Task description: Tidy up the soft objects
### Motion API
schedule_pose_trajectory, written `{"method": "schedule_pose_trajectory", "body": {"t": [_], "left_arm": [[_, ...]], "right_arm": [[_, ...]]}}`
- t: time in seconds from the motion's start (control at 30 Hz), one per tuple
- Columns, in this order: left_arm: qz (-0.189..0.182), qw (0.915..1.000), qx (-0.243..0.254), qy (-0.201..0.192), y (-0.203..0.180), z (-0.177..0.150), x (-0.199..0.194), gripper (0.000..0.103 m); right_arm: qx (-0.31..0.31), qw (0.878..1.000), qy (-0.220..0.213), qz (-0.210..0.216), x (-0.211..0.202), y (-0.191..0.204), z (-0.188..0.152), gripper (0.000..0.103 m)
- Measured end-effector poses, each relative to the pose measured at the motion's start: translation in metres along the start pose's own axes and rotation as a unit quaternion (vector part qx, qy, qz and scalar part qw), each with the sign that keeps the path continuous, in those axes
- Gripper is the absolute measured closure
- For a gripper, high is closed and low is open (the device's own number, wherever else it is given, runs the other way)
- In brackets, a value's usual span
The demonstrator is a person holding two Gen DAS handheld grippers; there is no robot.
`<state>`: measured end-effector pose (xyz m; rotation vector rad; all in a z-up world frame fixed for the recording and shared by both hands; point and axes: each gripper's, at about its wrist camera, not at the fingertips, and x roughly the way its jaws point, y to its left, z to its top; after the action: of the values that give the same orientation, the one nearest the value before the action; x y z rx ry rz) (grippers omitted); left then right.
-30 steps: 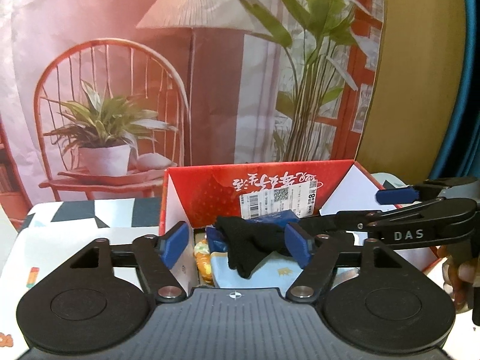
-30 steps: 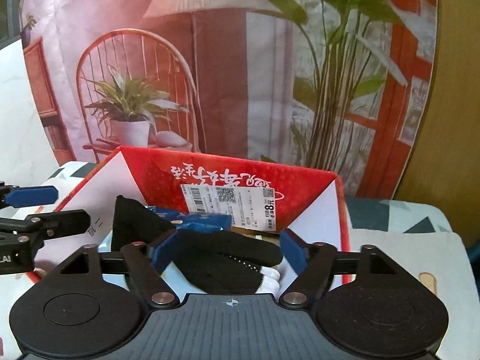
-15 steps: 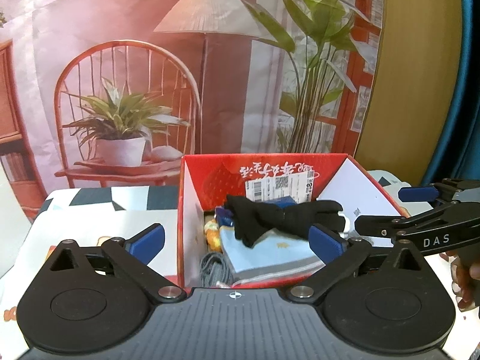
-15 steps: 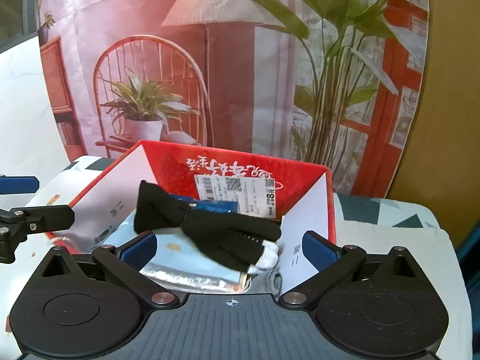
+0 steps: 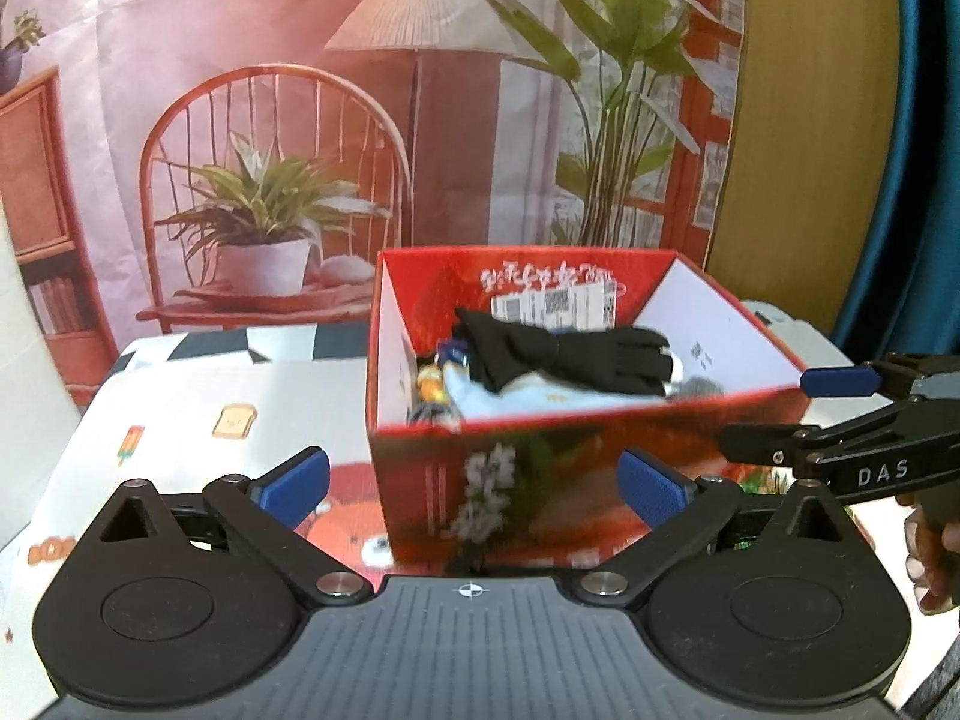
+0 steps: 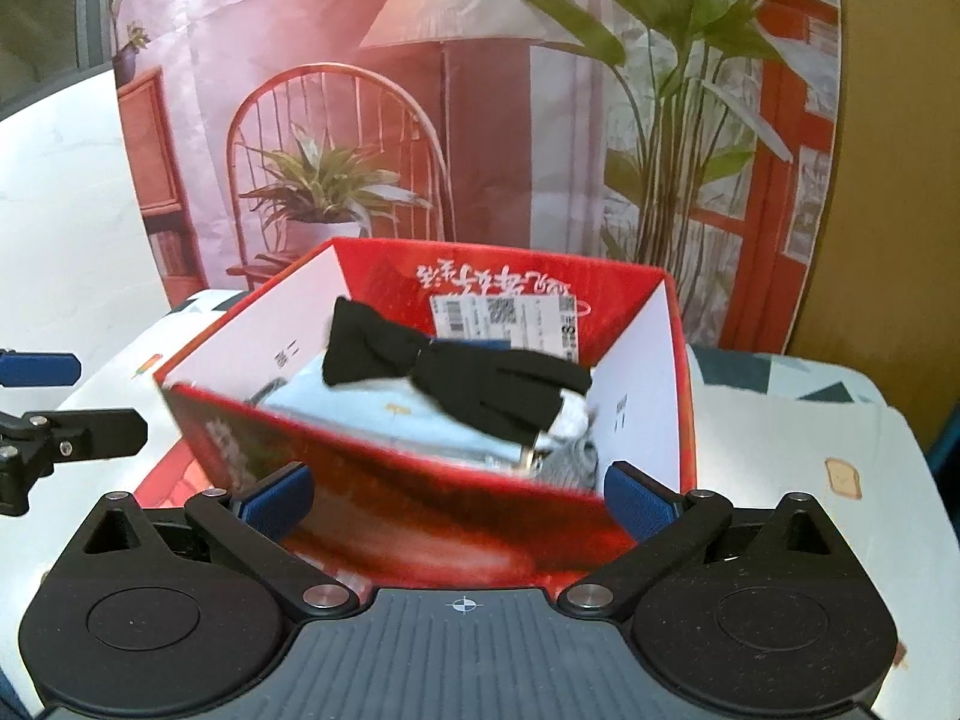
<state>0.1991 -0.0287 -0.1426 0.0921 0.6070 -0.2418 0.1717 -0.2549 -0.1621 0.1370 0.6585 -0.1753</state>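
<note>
A black glove (image 5: 570, 354) lies across the top of the clothes in the red box (image 5: 540, 468). Both claws sit on the near side of the box, apart from the glove: left gripper (image 5: 474, 483) and right gripper (image 6: 459, 495) spread wide, holding nothing.

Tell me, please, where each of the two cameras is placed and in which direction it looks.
Left wrist: sits on the left gripper, looking forward at the red box from its near left; own open blue fingers show, and the right gripper enters from the right.
Right wrist: sits on the right gripper, facing the same box from its near right; own open fingers show, the left gripper at the left edge.
Shared: the box, the black glove inside, the printed backdrop.
</note>
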Motion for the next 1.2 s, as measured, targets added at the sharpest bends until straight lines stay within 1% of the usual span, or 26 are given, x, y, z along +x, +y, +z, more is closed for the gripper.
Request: {"method": "schedule_pose_trajectory", "body": {"t": [0.27, 0.5, 0.67, 0.83, 0.93, 1.0, 1.07, 1.13, 1.2], "left_arm": [[-0.004, 0.9997, -0.018, 0.016, 0.002, -0.035, -0.01, 0.0], [-0.007, 0.9991, -0.033, 0.026, 0.002, -0.063, -0.017, 0.0], [-0.015, 0.9979, -0.048, 0.041, 0.004, -0.083, -0.014, 0.001], [-0.027, 0.9966, -0.057, 0.053, 0.003, -0.099, -0.008, 0.004], [-0.031, 0.9964, -0.058, 0.054, 0.005, -0.101, -0.007, 0.006], [-0.031, 0.9964, -0.061, 0.049, 0.007, -0.099, -0.006, 0.008], [-0.032, 0.9963, -0.066, 0.044, 0.009, -0.096, -0.006, 0.01], [-0.033, 0.9961, -0.07, 0.043, 0.01, -0.093, -0.003, 0.013], [-0.033, 0.9958, -0.073, 0.044, 0.011, -0.089, 0.001, 0.017]], "right_arm": [[0.0, 1.0, 0.002, 0.007, -0.014, 0.005, -0.036, 0.001], [-0.01, 1.0, -0.002, 0.021, -0.027, 0.015, -0.074, 0.001], [-0.02, 0.999, 0.008, 0.03, -0.029, 0.026, -0.103, 0.003], [-0.021, 0.999, 0.016, 0.03, -0.027, 0.033, -0.125, 0.007], [-0.003, 0.999, 0.016, 0.029, -0.026, 0.03, -0.131, 0.01], [0.012, 1.0, 0.007, 0.027, -0.029, 0.025, -0.131, 0.014], [0.026, 0.999, -0.004, 0.03, -0.032, 0.019, -0.127, 0.019], [0.032, 0.999, -0.016, 0.031, -0.034, 0.016, -0.123, 0.02], [0.033, 0.999, -0.017, 0.031, -0.029, 0.014, -0.118, 0.023]]}}
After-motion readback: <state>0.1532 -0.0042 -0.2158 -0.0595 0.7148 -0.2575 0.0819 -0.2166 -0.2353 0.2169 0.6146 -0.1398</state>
